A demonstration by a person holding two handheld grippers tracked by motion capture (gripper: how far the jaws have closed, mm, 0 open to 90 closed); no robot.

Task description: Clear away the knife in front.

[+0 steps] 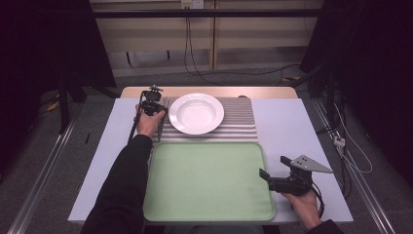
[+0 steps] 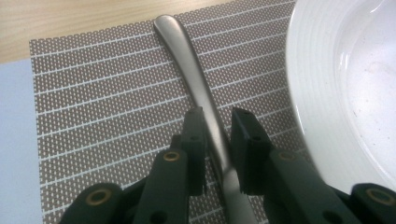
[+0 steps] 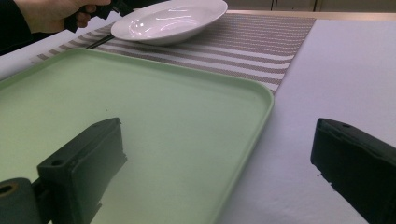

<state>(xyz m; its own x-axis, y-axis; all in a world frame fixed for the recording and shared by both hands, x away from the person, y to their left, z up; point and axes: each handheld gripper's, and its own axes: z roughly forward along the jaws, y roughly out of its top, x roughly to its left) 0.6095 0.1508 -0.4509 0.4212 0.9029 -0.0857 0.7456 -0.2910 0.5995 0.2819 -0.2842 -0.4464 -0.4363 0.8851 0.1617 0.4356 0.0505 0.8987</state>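
Steel utensil handle between left tongs, beside white plate, striped placemat

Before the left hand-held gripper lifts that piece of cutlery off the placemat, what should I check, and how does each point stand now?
1. Left hand-held gripper straddles the cutlery handle: ok.
2. Jaws clamped on the handle: cannot tell; narrow gaps seem to remain.
3. Handle lies flat on the placemat: ok.
4. Plate close beside the grasp, rim clearance for lifting: cannot tell.
5. Green tray bare to receive it: ok.
6. Right hand-held gripper open, by the tray's right edge, away from the lift: ok.
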